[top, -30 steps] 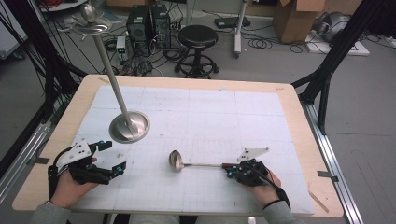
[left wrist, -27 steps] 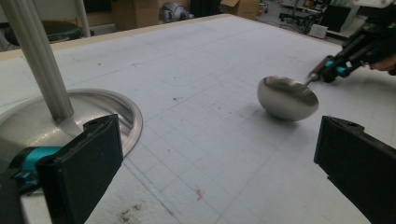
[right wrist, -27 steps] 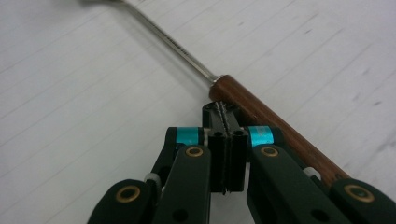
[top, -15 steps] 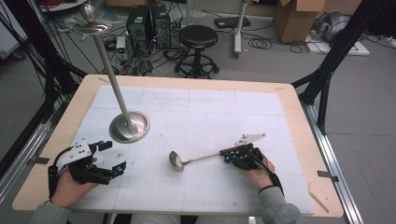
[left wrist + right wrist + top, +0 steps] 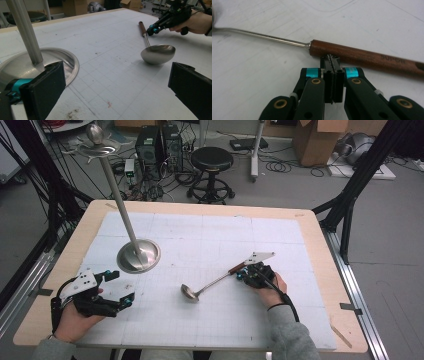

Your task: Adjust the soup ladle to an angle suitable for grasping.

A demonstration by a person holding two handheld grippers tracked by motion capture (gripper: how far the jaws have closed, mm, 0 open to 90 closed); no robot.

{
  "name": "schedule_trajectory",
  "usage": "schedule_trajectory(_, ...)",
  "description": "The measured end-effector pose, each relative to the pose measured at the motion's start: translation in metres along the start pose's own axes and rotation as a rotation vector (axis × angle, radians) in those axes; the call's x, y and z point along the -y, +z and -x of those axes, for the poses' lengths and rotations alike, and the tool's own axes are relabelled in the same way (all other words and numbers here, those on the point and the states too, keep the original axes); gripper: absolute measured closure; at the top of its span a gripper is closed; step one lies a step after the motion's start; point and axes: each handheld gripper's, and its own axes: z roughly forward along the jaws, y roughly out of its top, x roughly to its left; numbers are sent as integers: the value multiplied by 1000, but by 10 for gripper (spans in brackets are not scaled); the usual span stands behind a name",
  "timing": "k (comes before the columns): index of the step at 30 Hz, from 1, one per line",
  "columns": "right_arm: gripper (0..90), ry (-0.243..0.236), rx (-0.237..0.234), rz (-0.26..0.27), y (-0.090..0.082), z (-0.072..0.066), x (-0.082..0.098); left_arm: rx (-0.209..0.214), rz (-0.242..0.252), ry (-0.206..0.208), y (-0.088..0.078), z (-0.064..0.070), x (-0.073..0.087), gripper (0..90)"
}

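A steel ladle [image 5: 215, 281] with a brown wooden handle [image 5: 367, 58] lies slantwise on the white gridded mat [image 5: 210, 235], its bowl [image 5: 157, 53] toward the front. My right gripper [image 5: 241, 274] is shut, with nothing between the jaws. Its tip [image 5: 332, 61] touches the side of the wooden handle close to the metal shaft. My left gripper [image 5: 122, 287] rests at the front left, open wide and holding nothing [image 5: 116, 75]. Just beyond it stands a tall metal stand, its round base [image 5: 138, 256] on the mat and its pole [image 5: 117, 205] leaning up to a dish at the top.
The mat covers a wooden table [image 5: 320, 250] whose rim shows all round. Behind the table's far edge are a black stool [image 5: 211, 162], computer cases [image 5: 160, 142], cables and cardboard boxes [image 5: 315, 137]. Black frame legs [image 5: 350, 195] stand at the right.
My right gripper has moved away from the front edge, pushing the ladle's handle end with it. The ladle has swung from lying crosswise to slanting. The left gripper has stayed put.
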Motion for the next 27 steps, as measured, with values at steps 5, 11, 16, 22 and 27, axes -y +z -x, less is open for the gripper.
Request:
schedule_trajectory(5, 900, 13, 28, 20, 10, 4, -7, -1, 1, -4, 0, 0, 0, 18)
schedule_trajectory(11, 900, 37, -13, 39, 7, 1, -9, -1, 3, -6, 0, -1, 0, 18)
schedule_trajectory(16, 900, -10, -98, 77, 7, -23, -24, -4, -2, 0, 0, 0, 0, 18)
schedule_trajectory(22, 900, -108, -197, 64, 28, -68, -47, -9, 2, -2, 0, 0, 0, 17)
schedule_trajectory(27, 900, -119, -224, 27, 47, -84, -54, -11, 0, -1, 0, -1, 1, 17)
